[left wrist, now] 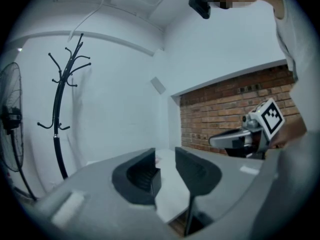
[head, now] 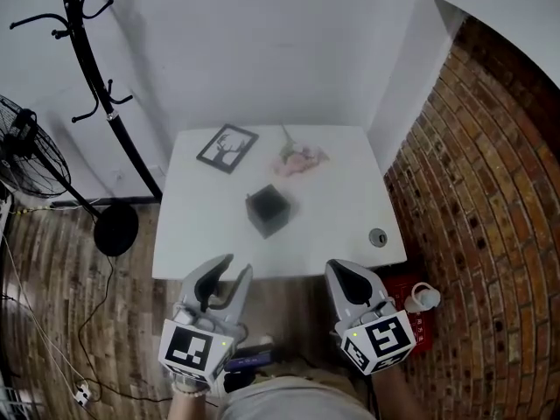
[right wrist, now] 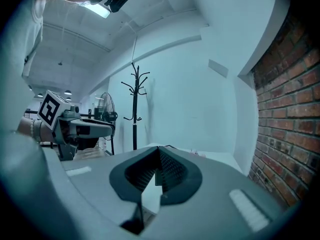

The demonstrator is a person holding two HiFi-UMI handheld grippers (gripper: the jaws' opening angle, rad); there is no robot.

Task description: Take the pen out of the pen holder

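Note:
The pen holder point(head: 267, 210) is a small black cube near the middle of the white table point(head: 341, 208); I cannot make out a pen in it from here. Both grippers hover in front of the table's near edge, well short of the holder. My left gripper point(head: 234, 266) point(left wrist: 164, 154) is open, its jaws apart with only the tabletop showing between them. To its right, my right gripper point(head: 341, 269) point(right wrist: 159, 149) is shut, its tips meeting on nothing. In each gripper view the other gripper shows off to the side.
On the table's far side lie a framed deer picture point(head: 227, 147) and a pink flower point(head: 299, 158); a small round object point(head: 377, 237) sits near its right edge. A coat stand point(head: 96, 86) and fan point(head: 26, 151) stand left, a brick wall point(head: 490, 191) right.

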